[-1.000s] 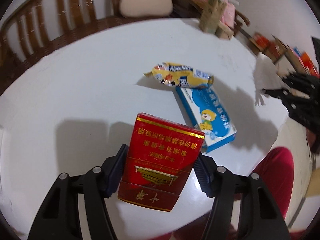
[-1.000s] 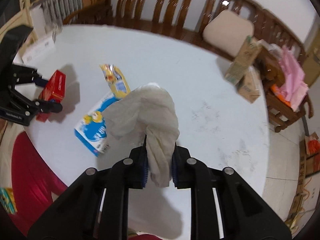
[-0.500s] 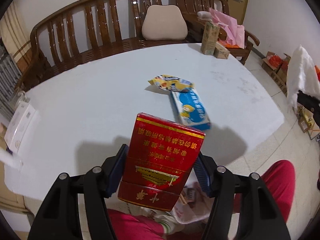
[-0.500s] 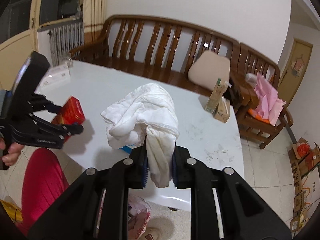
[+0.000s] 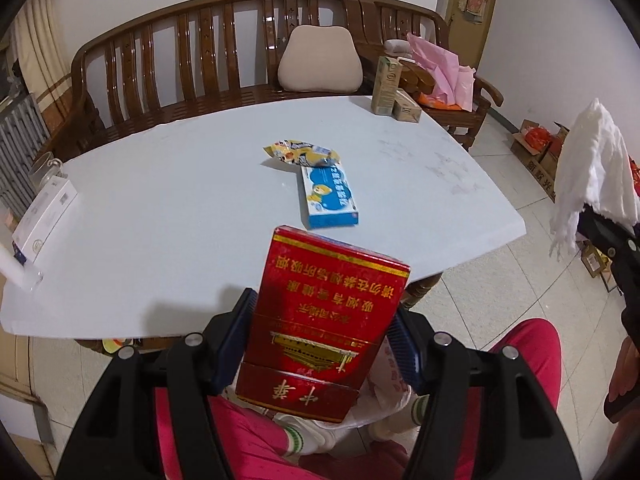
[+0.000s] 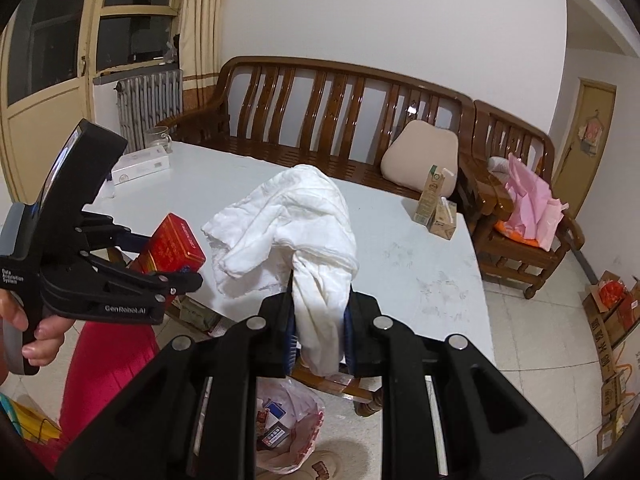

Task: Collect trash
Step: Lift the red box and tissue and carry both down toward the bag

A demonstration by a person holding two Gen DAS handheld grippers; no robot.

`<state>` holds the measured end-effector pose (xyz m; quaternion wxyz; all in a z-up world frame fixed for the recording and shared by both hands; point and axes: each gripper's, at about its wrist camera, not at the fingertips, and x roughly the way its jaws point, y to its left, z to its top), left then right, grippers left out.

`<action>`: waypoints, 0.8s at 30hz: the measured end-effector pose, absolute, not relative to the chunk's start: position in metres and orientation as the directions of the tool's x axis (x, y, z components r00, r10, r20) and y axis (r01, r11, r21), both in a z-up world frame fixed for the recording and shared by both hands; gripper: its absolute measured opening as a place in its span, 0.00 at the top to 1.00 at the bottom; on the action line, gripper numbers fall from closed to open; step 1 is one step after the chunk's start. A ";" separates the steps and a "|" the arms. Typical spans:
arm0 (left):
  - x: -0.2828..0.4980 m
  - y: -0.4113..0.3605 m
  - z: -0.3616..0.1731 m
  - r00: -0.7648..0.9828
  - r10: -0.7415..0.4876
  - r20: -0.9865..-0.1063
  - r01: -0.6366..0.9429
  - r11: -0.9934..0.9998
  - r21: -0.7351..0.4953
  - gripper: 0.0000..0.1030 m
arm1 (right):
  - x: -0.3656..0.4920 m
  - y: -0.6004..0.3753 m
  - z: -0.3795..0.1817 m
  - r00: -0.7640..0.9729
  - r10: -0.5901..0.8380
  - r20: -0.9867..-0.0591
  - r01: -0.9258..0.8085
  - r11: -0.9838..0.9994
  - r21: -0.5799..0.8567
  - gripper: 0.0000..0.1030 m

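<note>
**Both grippers loaded, held off the table edge over the floor**

Left gripper clamped on a red cigarette pack, blue pads pressing both sides, pack upright and tilted a bit, held in the air in front of the table's near edge. Right gripper closed on a crumpled white tissue wad, the bulk of it bunched above the fingers.

White table, matte top, faint scuffs toward the right side. Trash on it, near the middle: yellow snack wrapper and a blue-and-white box with a cartoon bear, the two touching. Far right corner has two small drink cartons, one upright, one lying. Left edge: white flat box and a glass mug behind it.

Below the right gripper, a translucent plastic bag on the tiled floor with packaging inside, next to a shoe.

Room: wooden slatted bench behind the table with a beige cushion, a wooden armchair holding pink plastic bags, radiator by the window, cardboard boxes along the right wall, white walls, pale floor tiles. Person's red trousers low in the left view.
</note>
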<state>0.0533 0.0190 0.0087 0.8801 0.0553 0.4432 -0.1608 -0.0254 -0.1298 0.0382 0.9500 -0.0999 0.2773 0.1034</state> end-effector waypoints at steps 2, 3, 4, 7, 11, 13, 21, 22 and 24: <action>0.044 0.016 0.007 0.558 -0.236 -0.796 0.335 0.941 -0.045 0.41 | -0.034 -0.128 0.036 0.826 0.144 -0.544 -0.256 0.957 -0.135 0.82; 0.040 0.015 0.006 0.559 -0.236 -0.795 0.333 0.942 -0.046 0.41 | -0.037 -0.127 0.035 0.825 0.148 -0.546 -0.259 0.957 -0.132 0.82; 0.036 0.013 0.004 0.559 -0.234 -0.795 0.332 0.942 -0.044 0.41 | -0.039 -0.127 0.034 0.824 0.151 -0.547 -0.262 0.956 -0.130 0.82; 0.027 0.010 0.001 0.560 -0.233 -0.795 0.333 0.942 -0.042 0.41 | -0.049 -0.124 0.031 0.826 0.149 -0.543 -0.265 0.954 -0.141 0.82; 0.017 0.008 -0.004 0.553 -0.239 -0.798 0.342 0.939 -0.044 0.41 | -0.060 -0.122 0.026 0.824 0.155 -0.545 -0.272 0.952 -0.140 0.82; 0.013 0.007 -0.007 0.550 -0.240 -0.800 0.347 0.937 -0.042 0.41 | -0.063 -0.121 0.024 0.823 0.154 -0.547 -0.273 0.951 -0.143 0.82; 0.005 0.004 -0.024 0.514 -0.255 -0.819 0.355 0.932 -0.068 0.41 | -0.069 -0.117 0.006 0.798 0.160 -0.581 -0.280 0.952 -0.123 0.82; 0.004 0.003 -0.027 0.510 -0.257 -0.821 0.355 0.932 -0.071 0.41 | -0.070 -0.116 0.002 0.793 0.160 -0.588 -0.281 0.952 -0.121 0.82; 0.004 0.002 -0.036 0.494 -0.262 -0.829 0.353 0.932 -0.084 0.41 | -0.071 -0.114 -0.005 0.788 0.153 -0.597 -0.279 0.952 -0.124 0.82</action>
